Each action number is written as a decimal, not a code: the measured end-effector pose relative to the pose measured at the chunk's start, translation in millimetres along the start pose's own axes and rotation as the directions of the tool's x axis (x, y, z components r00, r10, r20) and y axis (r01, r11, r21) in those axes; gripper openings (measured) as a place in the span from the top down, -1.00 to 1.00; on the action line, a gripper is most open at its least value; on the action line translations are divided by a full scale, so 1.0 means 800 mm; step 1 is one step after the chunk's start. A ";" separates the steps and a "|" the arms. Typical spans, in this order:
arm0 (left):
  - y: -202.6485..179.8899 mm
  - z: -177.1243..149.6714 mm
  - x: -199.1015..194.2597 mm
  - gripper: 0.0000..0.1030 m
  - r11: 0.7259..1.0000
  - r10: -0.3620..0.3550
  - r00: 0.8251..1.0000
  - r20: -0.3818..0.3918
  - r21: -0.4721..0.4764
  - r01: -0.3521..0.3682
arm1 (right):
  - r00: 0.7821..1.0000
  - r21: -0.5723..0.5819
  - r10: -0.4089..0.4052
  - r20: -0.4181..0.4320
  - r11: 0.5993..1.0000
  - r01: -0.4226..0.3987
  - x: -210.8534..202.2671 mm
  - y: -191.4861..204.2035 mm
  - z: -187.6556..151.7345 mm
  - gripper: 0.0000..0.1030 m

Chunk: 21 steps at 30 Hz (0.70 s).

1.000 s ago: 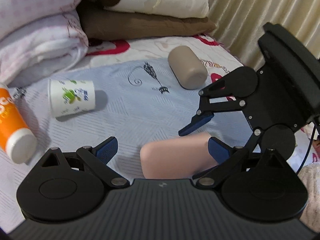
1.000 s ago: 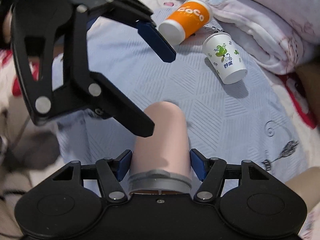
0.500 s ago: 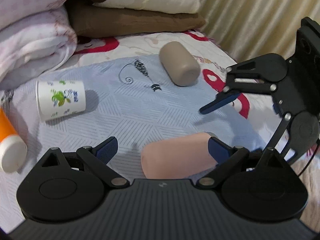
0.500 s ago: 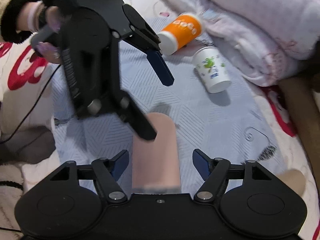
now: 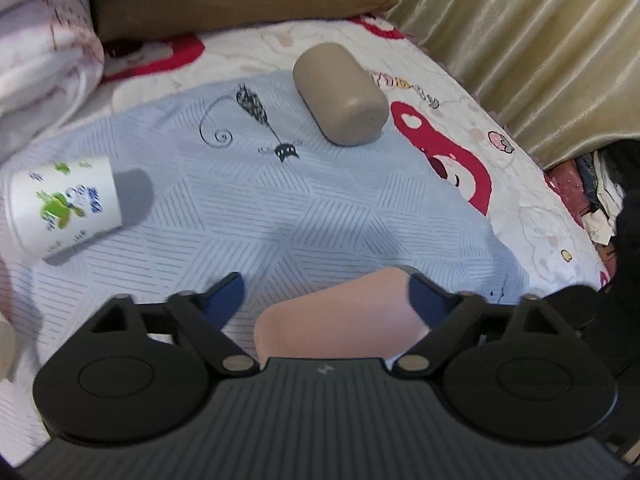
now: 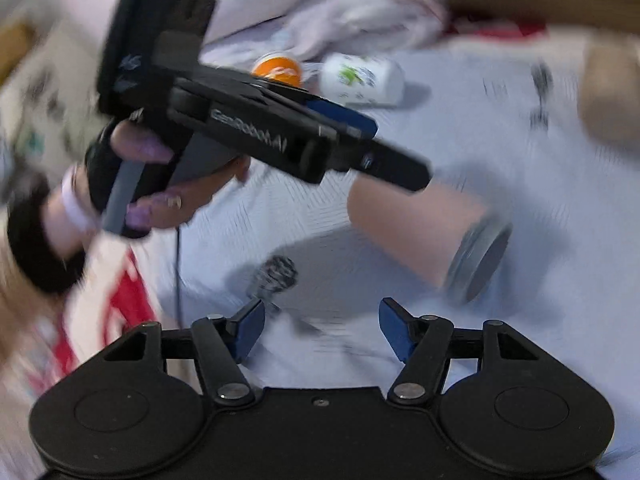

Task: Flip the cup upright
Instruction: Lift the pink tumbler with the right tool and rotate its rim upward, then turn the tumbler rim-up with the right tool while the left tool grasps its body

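Observation:
A pink cup (image 5: 340, 320) with a grey rim lies on its side on the pale blue bedspread. In the left wrist view it sits between the open fingers of my left gripper (image 5: 326, 298), its base toward the camera. In the right wrist view the same cup (image 6: 416, 224) lies ahead with its grey rim to the right, and my left gripper (image 6: 380, 148) reaches over it from the left. My right gripper (image 6: 322, 326) is open and empty, apart from the cup and nearer the camera.
A tan cup (image 5: 340, 96) lies on its side further back. A white paper cup (image 5: 64, 208) with green print lies at the left, an orange cup (image 6: 278, 70) beside it. Folded blankets (image 5: 48, 60) and a curtain (image 5: 540, 40) border the bed.
My right gripper has let go of the pink cup and pulled back and around, its view blurred by motion. My left gripper stays around the cup, which still lies on its side.

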<state>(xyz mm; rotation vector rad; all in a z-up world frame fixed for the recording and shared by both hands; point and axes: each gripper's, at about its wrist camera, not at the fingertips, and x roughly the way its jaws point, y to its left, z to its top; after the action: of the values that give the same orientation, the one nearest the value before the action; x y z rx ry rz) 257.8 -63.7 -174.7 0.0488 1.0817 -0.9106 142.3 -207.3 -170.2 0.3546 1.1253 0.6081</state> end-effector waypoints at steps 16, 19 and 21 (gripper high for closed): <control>0.011 -0.021 0.017 -0.16 0.986 -0.113 0.987 -0.112 -0.135 0.097 | 0.996 0.208 -0.019 0.090 0.978 0.000 0.014 -0.054 -0.001 -0.35; 0.012 -0.026 0.025 -0.15 0.974 -0.148 0.981 -0.123 -0.188 0.123 | 0.994 0.220 -0.028 0.104 0.976 0.005 0.010 -0.061 0.002 -0.41; 0.009 -0.026 0.034 -0.10 0.964 -0.176 0.974 -0.141 -0.226 0.142 | 0.994 0.226 -0.046 0.104 0.974 0.022 0.011 -0.065 0.002 -0.43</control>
<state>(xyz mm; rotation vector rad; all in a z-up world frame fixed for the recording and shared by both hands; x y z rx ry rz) 251.0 -66.4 -209.0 -0.1490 1.3439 -0.9403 160.5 -242.8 -204.4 0.5554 1.0956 0.4267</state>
